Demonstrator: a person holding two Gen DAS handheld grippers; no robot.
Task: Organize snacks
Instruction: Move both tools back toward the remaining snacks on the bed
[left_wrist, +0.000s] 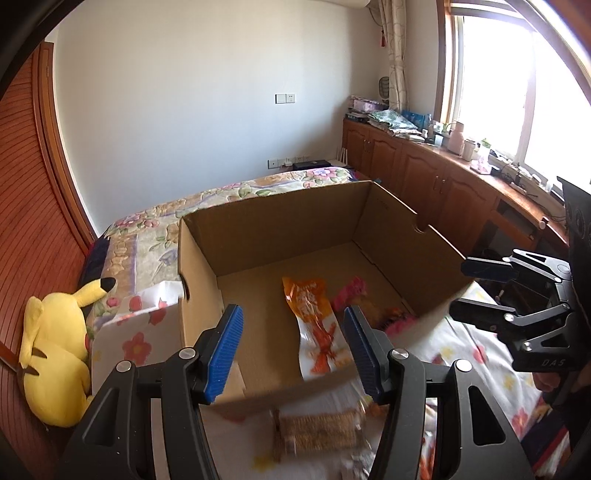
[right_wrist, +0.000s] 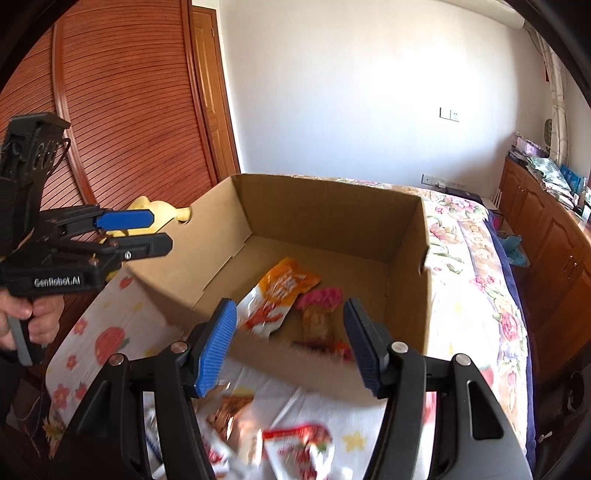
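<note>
An open cardboard box (left_wrist: 207, 280) (right_wrist: 413, 317) stands on the bed. Inside lie an orange-and-white snack packet (left_wrist: 314, 325) (right_wrist: 277, 295) and a pink-topped packet (left_wrist: 351, 291) (right_wrist: 319, 310). My left gripper (left_wrist: 295, 354) is open and empty over the box's near wall; it also shows in the right wrist view (right_wrist: 147, 230). My right gripper (right_wrist: 291, 347) is open and empty above the box's near edge; it also shows in the left wrist view (left_wrist: 461, 288). A brown snack bar (left_wrist: 317, 428) lies before the box, as do a red-and-white packet (right_wrist: 299, 446) and a brown packet (right_wrist: 229, 410).
A yellow plush toy (left_wrist: 55, 350) lies at the bed's left by the wooden wardrobe (right_wrist: 122, 92). A floral sheet (right_wrist: 472, 295) covers the bed. Wooden cabinets (left_wrist: 424, 177) with clutter run under the window on the right.
</note>
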